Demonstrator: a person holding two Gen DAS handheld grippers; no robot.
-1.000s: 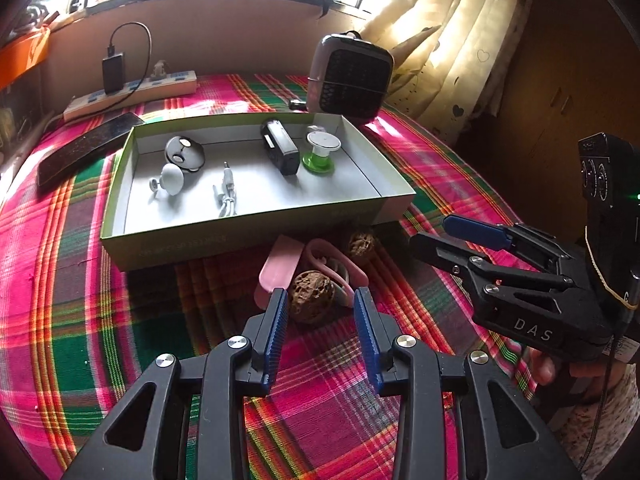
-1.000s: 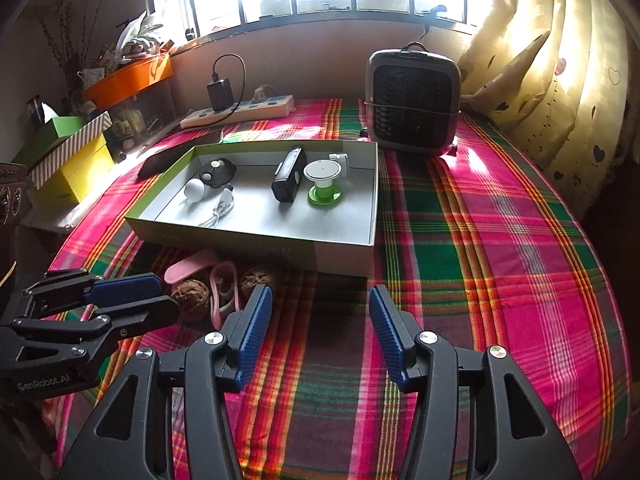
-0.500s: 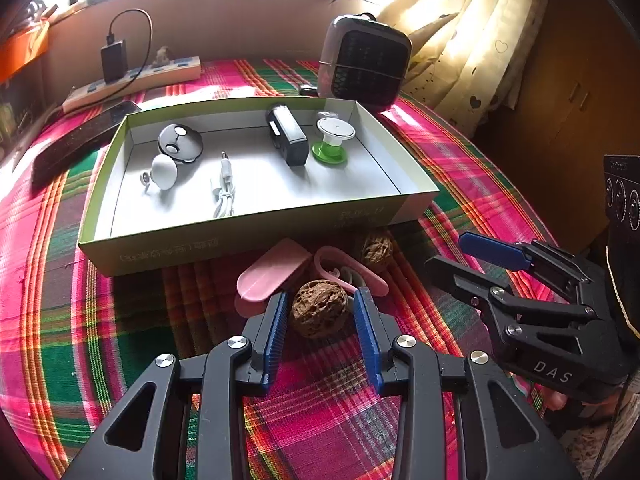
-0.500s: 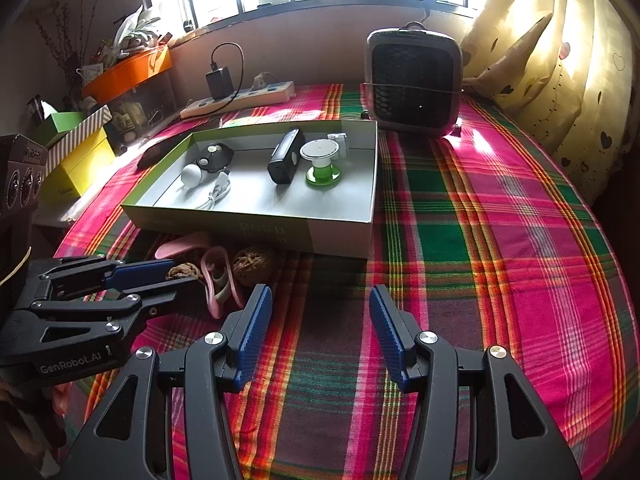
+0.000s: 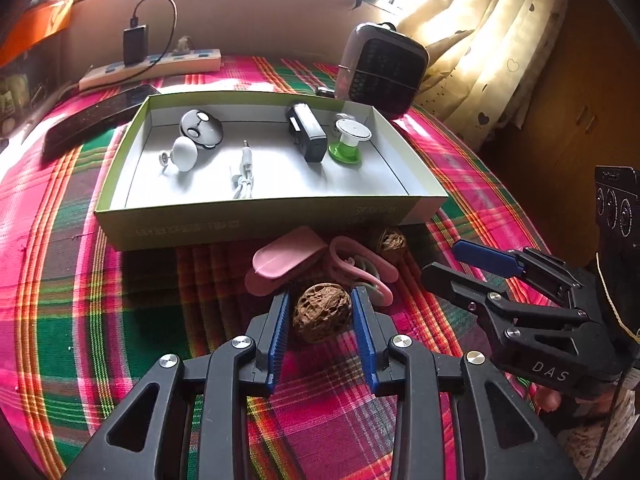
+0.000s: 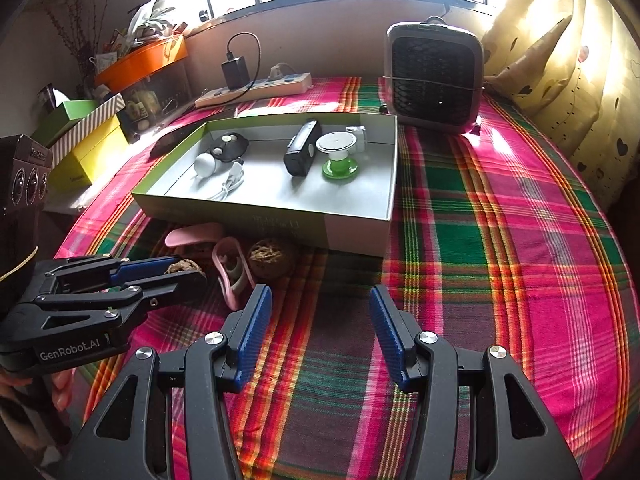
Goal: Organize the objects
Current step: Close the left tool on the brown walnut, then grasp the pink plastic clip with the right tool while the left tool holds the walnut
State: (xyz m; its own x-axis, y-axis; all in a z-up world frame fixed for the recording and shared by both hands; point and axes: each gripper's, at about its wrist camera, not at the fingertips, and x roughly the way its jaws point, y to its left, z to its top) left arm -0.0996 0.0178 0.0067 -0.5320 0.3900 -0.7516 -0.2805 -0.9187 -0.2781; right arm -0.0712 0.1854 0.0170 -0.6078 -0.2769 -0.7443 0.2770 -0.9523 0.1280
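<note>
Plaid-covered counter (image 6: 500,208) carries an open box (image 5: 260,224) holding a black device (image 5: 306,132), a green-based stand (image 5: 346,142), a white cable (image 5: 244,172) and two round items. Right claw (image 6: 318,328) hovers over bare cloth, jaws wide apart, nothing between them. Left claw (image 5: 320,320) is closing around a walnut (image 5: 322,312) lying in front of the box; pads not seen pressing. Second walnut (image 6: 270,258) lies beside pink pieces (image 5: 286,258).

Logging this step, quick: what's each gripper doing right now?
Left gripper: closing around the brown wrinkled walnut, grip not yet visibly firm.
Right gripper: open, holding nothing.
</note>
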